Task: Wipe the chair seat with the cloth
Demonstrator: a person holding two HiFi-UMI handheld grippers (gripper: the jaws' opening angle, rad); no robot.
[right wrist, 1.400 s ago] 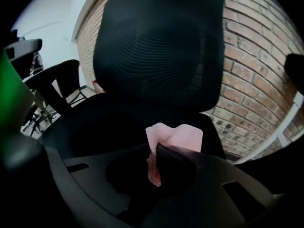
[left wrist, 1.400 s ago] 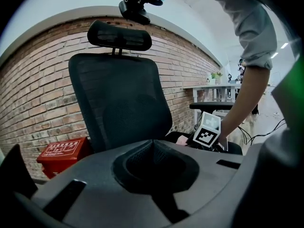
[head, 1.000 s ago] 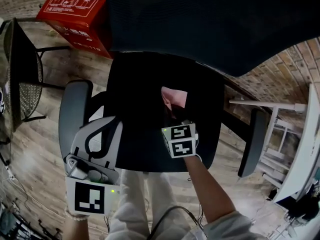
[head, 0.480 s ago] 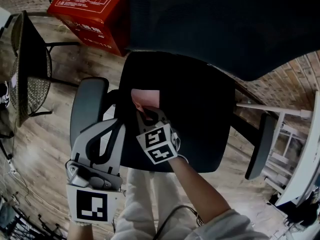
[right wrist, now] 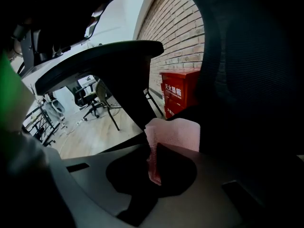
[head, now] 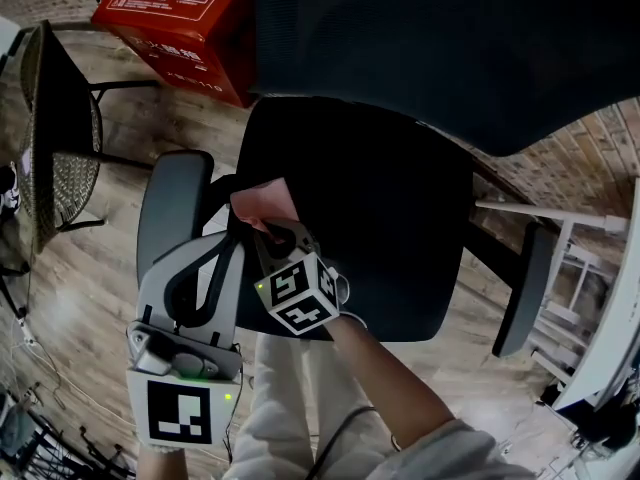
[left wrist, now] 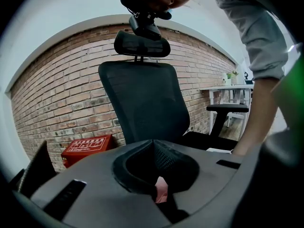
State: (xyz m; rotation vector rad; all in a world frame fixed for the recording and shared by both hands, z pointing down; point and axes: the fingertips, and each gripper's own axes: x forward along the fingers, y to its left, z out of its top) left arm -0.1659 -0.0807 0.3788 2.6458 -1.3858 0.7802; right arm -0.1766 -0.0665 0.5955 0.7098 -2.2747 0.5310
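The black chair seat (head: 380,218) fills the middle of the head view, under its tall backrest (head: 420,38). A pink cloth (head: 262,200) lies at the seat's left edge, pinched in my right gripper (head: 271,231), which is shut on it. In the right gripper view the cloth (right wrist: 173,132) sticks out past the tips of that gripper (right wrist: 154,147). My left gripper (head: 228,246) hangs by the left armrest (head: 170,203), off the seat, jaws together. Its own view faces the backrest (left wrist: 142,99), and a pink sliver (left wrist: 161,194) shows low between the jaws of the left gripper (left wrist: 153,144).
A red box (head: 180,18) stands on the wood floor at the back left, beside a black mesh chair (head: 55,138). The right armrest (head: 520,288) and a white table frame (head: 590,268) are at the right. A brick wall (left wrist: 57,103) runs behind.
My right gripper has dragged the pink cloth leftward across the seat, from its middle to the left edge by the armrest. The left gripper has barely moved.
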